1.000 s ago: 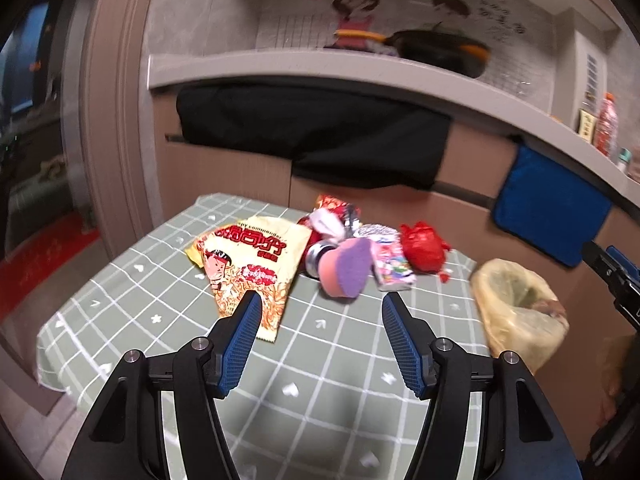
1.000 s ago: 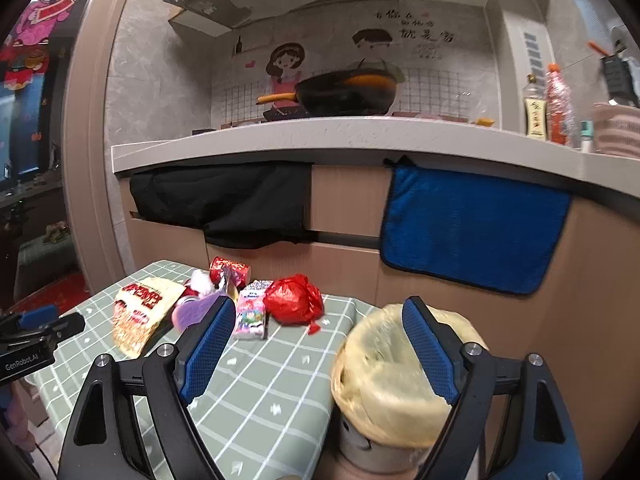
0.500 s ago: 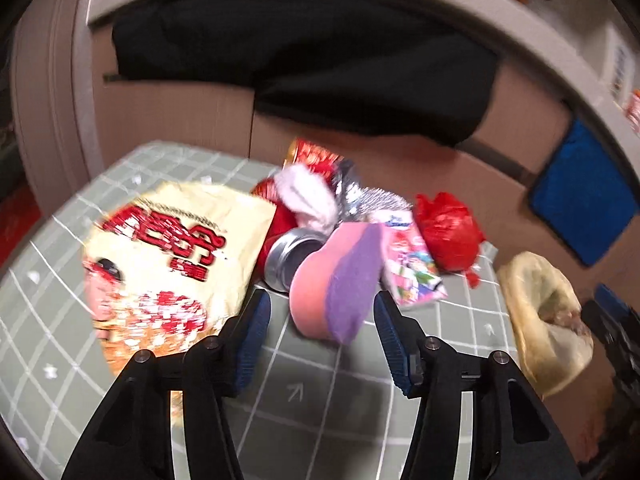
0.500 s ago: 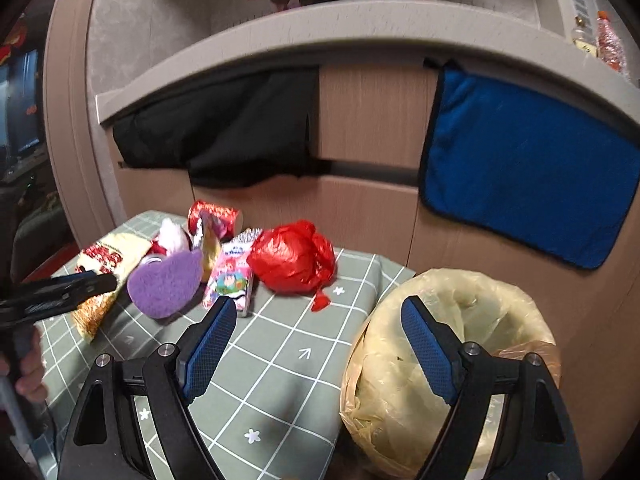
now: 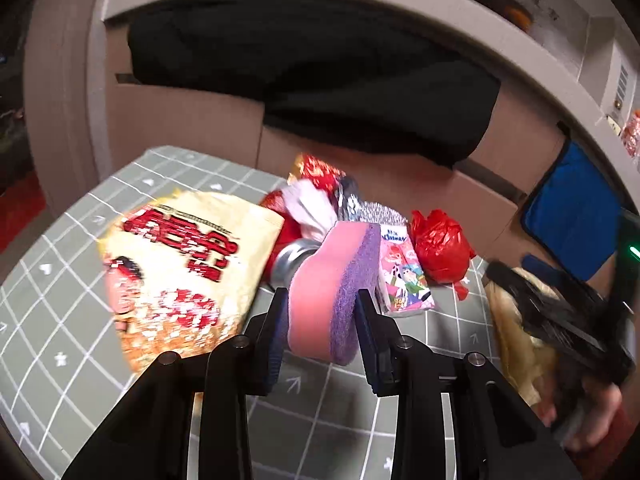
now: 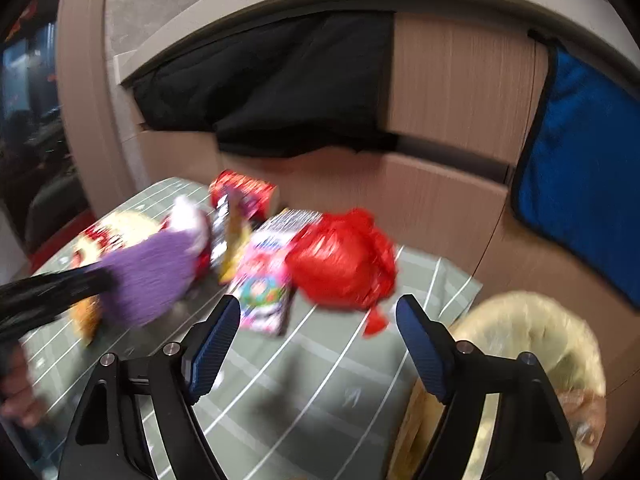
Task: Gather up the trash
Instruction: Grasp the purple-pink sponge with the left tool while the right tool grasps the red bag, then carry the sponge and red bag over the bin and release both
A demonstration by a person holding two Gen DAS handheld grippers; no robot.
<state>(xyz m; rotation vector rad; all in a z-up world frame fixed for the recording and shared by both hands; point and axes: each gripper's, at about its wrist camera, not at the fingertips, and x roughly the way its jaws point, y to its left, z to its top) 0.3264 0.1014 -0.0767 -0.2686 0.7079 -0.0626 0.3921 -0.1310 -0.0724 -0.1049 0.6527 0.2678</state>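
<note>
A heap of trash lies on the green checked table (image 5: 80, 320). My left gripper (image 5: 322, 320) has its fingers on both sides of a pink and purple sponge (image 5: 336, 292), which also shows in the right wrist view (image 6: 152, 276). Beside it lie a yellow snack bag (image 5: 180, 272), a metal can (image 5: 292, 264), a pink carton (image 5: 402, 280) and a crumpled red bag (image 5: 440, 248). My right gripper (image 6: 318, 328) is open and empty, just in front of the red bag (image 6: 344, 264) and pink carton (image 6: 264, 292).
A bin lined with a yellowish bag (image 6: 532, 344) stands off the table's right edge, also seen in the left wrist view (image 5: 516, 344). Behind the table a wooden cabinet front carries a black cloth (image 5: 320, 92) and a blue towel (image 6: 580, 184).
My left gripper moved forward and closed around the sponge. My right gripper swung left from the bin toward the red bag and carton.
</note>
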